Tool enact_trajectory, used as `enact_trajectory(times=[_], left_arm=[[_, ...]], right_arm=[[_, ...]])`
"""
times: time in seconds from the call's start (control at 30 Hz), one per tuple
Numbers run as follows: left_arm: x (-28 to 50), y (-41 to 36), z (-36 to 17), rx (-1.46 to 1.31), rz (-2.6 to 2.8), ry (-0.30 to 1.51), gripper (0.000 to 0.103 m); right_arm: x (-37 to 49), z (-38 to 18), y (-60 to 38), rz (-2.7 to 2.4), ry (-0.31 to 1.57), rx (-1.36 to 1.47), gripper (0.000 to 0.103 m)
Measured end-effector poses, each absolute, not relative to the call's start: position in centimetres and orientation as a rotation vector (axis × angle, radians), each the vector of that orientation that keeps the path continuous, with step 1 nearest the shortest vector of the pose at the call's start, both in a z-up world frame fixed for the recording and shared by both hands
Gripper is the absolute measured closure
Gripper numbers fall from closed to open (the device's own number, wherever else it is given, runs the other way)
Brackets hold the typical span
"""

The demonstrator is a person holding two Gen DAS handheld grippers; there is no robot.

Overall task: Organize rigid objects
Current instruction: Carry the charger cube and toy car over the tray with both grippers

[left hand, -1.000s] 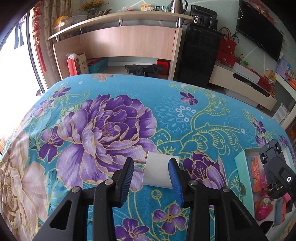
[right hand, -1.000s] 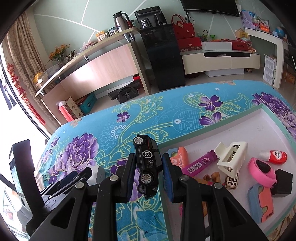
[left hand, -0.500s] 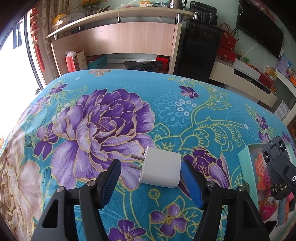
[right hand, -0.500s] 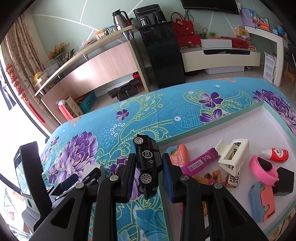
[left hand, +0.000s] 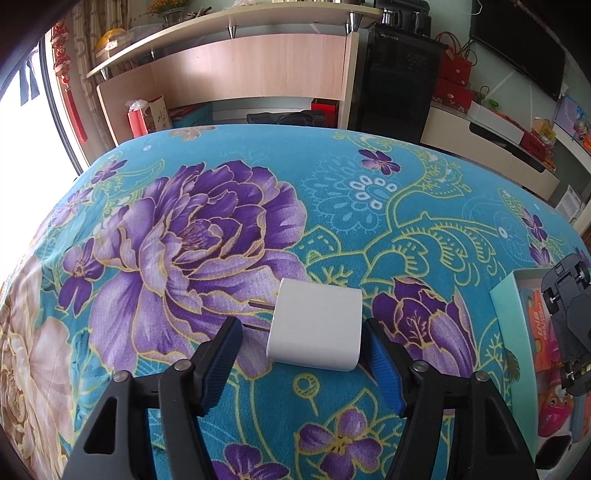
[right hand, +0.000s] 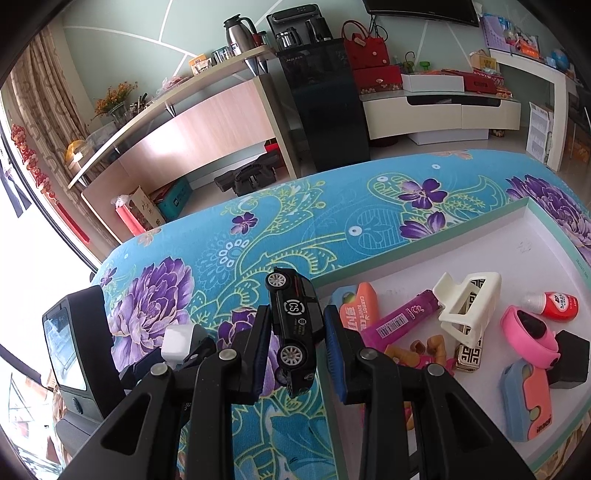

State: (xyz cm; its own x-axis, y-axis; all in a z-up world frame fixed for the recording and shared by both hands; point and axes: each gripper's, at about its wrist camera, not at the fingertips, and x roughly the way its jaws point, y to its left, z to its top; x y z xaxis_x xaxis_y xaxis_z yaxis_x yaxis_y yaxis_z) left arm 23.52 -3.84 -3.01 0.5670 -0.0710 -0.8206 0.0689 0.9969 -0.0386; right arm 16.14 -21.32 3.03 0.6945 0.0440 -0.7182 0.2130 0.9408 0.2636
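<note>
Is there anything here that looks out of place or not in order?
Yes. A white plug adapter lies alone on the floral cloth, outside the tray where the other small items are gathered. The left gripper frames it, pads not touching. The right gripper holds a black toy car.

place: home living room | signs: wall TV [right hand: 421, 9]; kettle [right hand: 236, 33]; floral tablecloth [left hand: 332, 206]

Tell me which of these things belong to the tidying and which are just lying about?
Job: white charger, toy car, tray, the hair clip and pink tube in it.
Lying about: kettle, red bag, flowers, TV.
</note>
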Motion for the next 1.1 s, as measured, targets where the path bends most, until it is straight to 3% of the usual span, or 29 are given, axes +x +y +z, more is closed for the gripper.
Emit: enact_trajectory(times=[0.2, 0.63, 1.1], left_arm=[[23.3, -3.3, -2.2, -0.034, -0.096, 0.962, 0.042], [20.6, -3.8, 4.7, -0.105, -0.196, 0.797, 0.042], [17.1, -12.6, 6.7, 0.041, -0.415, 0.770, 0.042]], right_arm=[[16.1, 3.1, -21.3, -0.097, 0.802, 0.341, 0.073], [14.5, 4.7, -23.1, -0.146, 0.758, 0.355, 0.073], [9.9, 5.4, -31.8, -0.414, 0.750, 0.436, 0.073]])
